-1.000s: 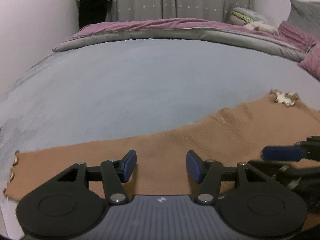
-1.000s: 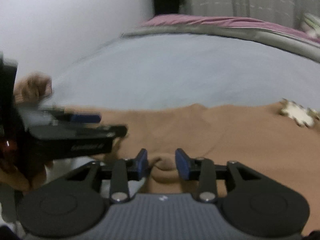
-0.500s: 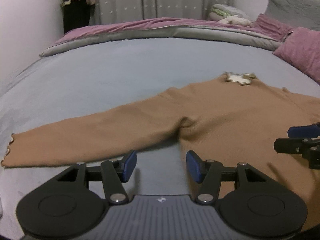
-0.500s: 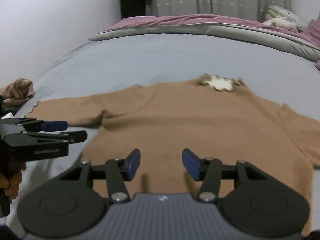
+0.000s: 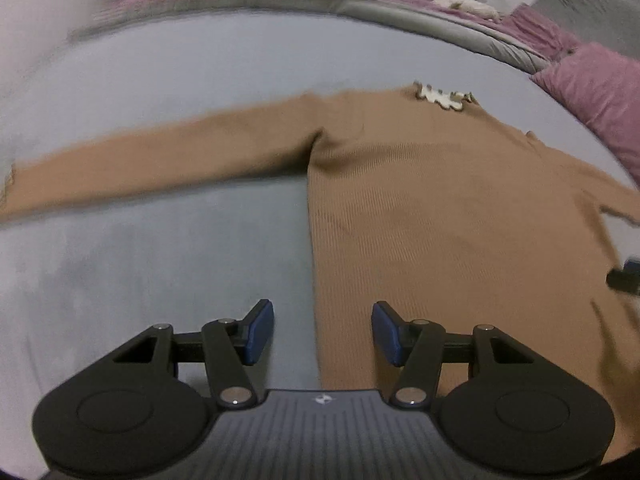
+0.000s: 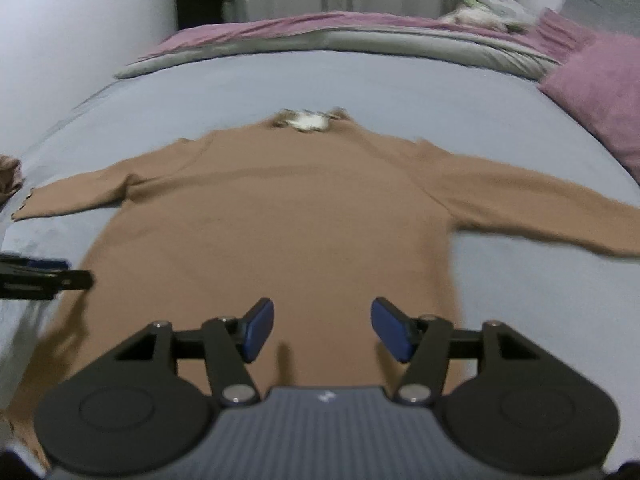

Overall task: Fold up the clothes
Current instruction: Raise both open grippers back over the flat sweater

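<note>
Your long-sleeved brown ribbed-knit sweater (image 6: 276, 216) is lying flat in the middle of the grey-blue bed cover (image 6: 360, 84), both sleeves stretched out toward the side edges, the white fuzzy collar trim (image 6: 306, 120) pointing at the far edge where the mauve and grey duvet (image 6: 320, 32) is bunched. Your right gripper (image 6: 322, 330) hangs over the hem with its blue pads spread wide, holding nothing. Your left gripper (image 5: 322, 332) is spread too, straddling the sweater's left side edge. A mauve pillow (image 6: 600, 92) sits at the right edge.

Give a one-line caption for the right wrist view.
Open right tongs above brown sweater spread flat on a grey-blue bed.
</note>
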The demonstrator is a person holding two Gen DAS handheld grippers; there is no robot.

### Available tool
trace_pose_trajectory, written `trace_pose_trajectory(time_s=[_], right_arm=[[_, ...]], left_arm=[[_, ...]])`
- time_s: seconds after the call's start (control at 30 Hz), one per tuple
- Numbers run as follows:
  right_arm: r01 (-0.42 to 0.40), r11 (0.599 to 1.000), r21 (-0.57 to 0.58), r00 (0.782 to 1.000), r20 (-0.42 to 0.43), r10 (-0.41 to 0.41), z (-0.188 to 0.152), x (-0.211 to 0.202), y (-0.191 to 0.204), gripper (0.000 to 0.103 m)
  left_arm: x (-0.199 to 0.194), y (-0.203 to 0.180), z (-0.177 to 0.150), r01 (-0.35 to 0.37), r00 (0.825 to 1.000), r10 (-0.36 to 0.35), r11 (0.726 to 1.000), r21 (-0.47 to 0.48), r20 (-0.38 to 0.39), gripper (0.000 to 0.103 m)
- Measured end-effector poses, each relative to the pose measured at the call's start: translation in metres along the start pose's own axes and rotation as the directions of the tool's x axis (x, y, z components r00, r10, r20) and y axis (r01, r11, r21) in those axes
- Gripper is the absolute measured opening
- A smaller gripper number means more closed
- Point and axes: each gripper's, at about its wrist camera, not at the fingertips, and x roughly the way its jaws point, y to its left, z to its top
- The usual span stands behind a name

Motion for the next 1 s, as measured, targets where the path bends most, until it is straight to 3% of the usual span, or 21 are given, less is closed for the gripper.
trace_pose_trajectory(time_s=[0.1,0.3,0.4,0.53,0.6,0.67,0.73,0.87,1.0], right_arm=[[0.026,0.999,0.04,0.999,-0.03,-0.025,-0.014,-0.018,-0.023,0.056],[0.038,0.993,0.109,0.992,-0.126,-0.024,-0.052,-0.043,-0.045,0.055],[-0.009,0.984,0.176,0.987,-0.154,0.036,-0.072,-0.054,-0.055,0.054],[-0.023,0.961,0.275,0.979,-0.189,0.078,-0.093,-0.062,-0.069,0.042],[-0.028,0.951,0.307,0.976,-0.199,0.093,-0.101,-0.067,-0.074,0.033],[-0.053,0.95,0.308,0.972,-0.201,0.119,-0.105,-0.068,-0.071,0.012],[-0.077,0.948,0.308,0.968,-0.203,0.145,-0.109,-0.07,-0.069,0.01],[-0.08,0.962,0.262,0.981,-0.151,0.122,-0.1,-0.095,-0.065,0.009],[-0.065,0.975,0.21,0.987,-0.128,0.094,-0.088,-0.117,-0.064,0.009]], left_arm=[[-0.009,0.002,-0.015,0.062,0.997,-0.064,0.997,-0.043,-0.044,0.051],[-0.031,0.001,-0.044,0.089,0.99,-0.094,0.995,-0.05,-0.108,0.044],[-0.041,0.006,-0.059,0.113,0.983,-0.124,0.99,-0.081,-0.138,0.039],[-0.05,0.009,-0.076,0.137,0.974,-0.155,0.984,-0.115,-0.164,0.031],[-0.053,0.009,-0.083,0.133,0.974,-0.152,0.984,-0.12,-0.169,0.017],[-0.055,0.008,-0.087,0.132,0.974,-0.152,0.983,-0.129,-0.168,0.007],[-0.057,0.007,-0.088,0.132,0.974,-0.155,0.981,-0.142,-0.164,0.006],[-0.078,0.006,-0.083,0.182,0.971,-0.202,0.972,-0.15,-0.131,0.005],[-0.088,0.007,-0.082,0.217,0.96,-0.238,0.966,-0.142,-0.149,0.005]])
